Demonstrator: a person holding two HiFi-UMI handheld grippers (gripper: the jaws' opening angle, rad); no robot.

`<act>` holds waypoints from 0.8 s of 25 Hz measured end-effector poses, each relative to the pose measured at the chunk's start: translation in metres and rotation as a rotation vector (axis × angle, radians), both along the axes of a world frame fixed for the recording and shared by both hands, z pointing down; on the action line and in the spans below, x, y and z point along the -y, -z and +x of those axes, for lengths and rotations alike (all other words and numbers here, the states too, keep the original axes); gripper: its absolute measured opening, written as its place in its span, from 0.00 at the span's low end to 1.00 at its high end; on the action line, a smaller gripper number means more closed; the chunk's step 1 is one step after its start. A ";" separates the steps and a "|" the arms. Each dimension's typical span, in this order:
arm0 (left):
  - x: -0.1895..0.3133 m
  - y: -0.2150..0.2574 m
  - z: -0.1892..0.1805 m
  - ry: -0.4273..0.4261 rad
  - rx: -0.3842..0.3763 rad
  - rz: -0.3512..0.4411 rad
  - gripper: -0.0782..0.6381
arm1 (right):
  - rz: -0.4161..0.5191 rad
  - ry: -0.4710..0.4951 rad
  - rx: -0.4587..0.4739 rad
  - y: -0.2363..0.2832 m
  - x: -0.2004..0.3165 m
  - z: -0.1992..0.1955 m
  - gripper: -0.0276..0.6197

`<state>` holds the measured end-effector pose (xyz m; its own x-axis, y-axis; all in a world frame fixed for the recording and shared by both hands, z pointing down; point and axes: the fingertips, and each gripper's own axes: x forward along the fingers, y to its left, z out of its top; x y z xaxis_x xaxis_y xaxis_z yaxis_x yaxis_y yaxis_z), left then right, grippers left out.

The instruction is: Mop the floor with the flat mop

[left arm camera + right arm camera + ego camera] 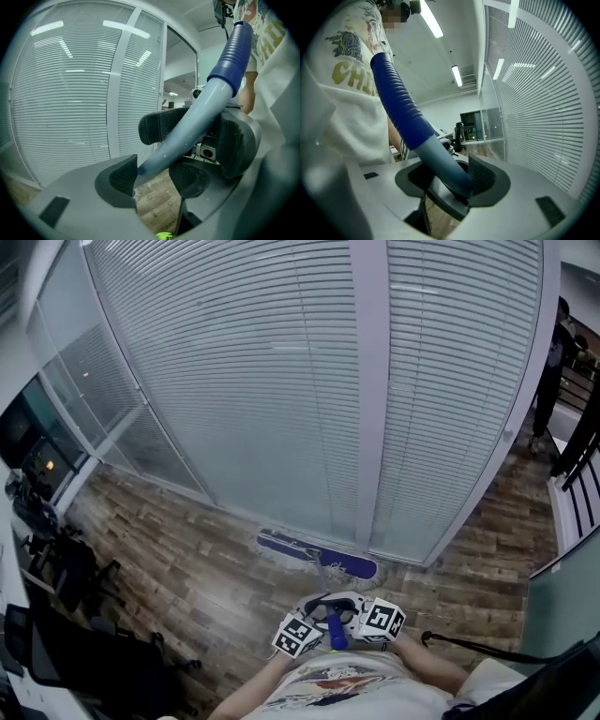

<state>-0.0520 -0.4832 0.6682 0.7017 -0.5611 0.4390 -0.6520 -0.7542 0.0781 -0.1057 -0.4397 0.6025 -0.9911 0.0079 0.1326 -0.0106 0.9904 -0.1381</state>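
- Between the jaws of the left hand-held gripper (154, 176), the pale shaft of the mop handle (187, 126) runs through at a slant. Both pads press on it, with the jaws fairly wide around it.
- Just beyond the left hand-held gripper, further up the same shaft, the right hand-held gripper (452, 176) is also clamped on the mop handle. Its jaws are wide too, with a ribbed pad on either side of the shaft.
- Above the right hand-held gripper the shaft passes into a blue grip (398, 103), ribbed along its length, which rises toward the person's white printed shirt (342, 93).
- The two hand-held grippers sit close together, low in front of the person. The left marker cube (298, 636) and the right marker cube (382, 620) are side by side, and the blue grip shows between them.
- Ahead of and below both hand-held grippers, the mop head (317, 556) of the flat mop lies flat on the wooden floor (187, 577). Its long side runs along the foot of the glass wall (262, 381), whose blinds are closed.
- Well off to the left of the left hand-held gripper, dark office chairs (66, 568) stand on the floor.
- Far off to the right of the right hand-held gripper, a bystander (555, 362) in dark clothes stands near the end of the glass wall.
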 end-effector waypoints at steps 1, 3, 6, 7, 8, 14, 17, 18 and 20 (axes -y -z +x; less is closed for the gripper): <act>-0.002 -0.003 -0.001 0.002 0.001 -0.003 0.37 | -0.002 0.003 -0.002 -0.003 -0.002 -0.001 0.36; -0.006 -0.003 -0.003 0.015 0.002 -0.004 0.37 | 0.001 0.012 -0.012 -0.004 -0.007 -0.002 0.36; -0.010 -0.004 -0.002 0.019 0.006 -0.001 0.37 | 0.003 0.000 -0.016 -0.003 -0.011 -0.001 0.36; -0.012 -0.004 -0.002 0.016 0.008 -0.001 0.37 | 0.002 -0.010 -0.016 -0.004 -0.013 0.000 0.36; -0.014 -0.004 -0.002 0.015 0.010 -0.001 0.37 | 0.000 -0.019 -0.016 -0.003 -0.014 0.000 0.36; -0.049 -0.006 -0.012 0.029 0.016 -0.020 0.37 | 0.000 -0.034 -0.049 -0.005 -0.048 -0.010 0.36; -0.078 -0.007 -0.025 0.052 0.001 -0.018 0.37 | 0.013 -0.021 -0.076 -0.009 -0.078 -0.022 0.36; -0.089 -0.007 -0.029 0.061 -0.005 -0.016 0.37 | 0.016 -0.017 -0.084 -0.009 -0.089 -0.027 0.36; -0.113 -0.007 -0.037 0.073 -0.017 -0.015 0.37 | 0.017 -0.014 -0.098 -0.009 -0.114 -0.034 0.36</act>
<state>-0.0887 -0.3705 0.6749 0.6669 -0.6040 0.4363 -0.7033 -0.7037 0.1009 -0.1397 -0.3258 0.6117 -0.9734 -0.0085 0.2289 -0.0367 0.9922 -0.1191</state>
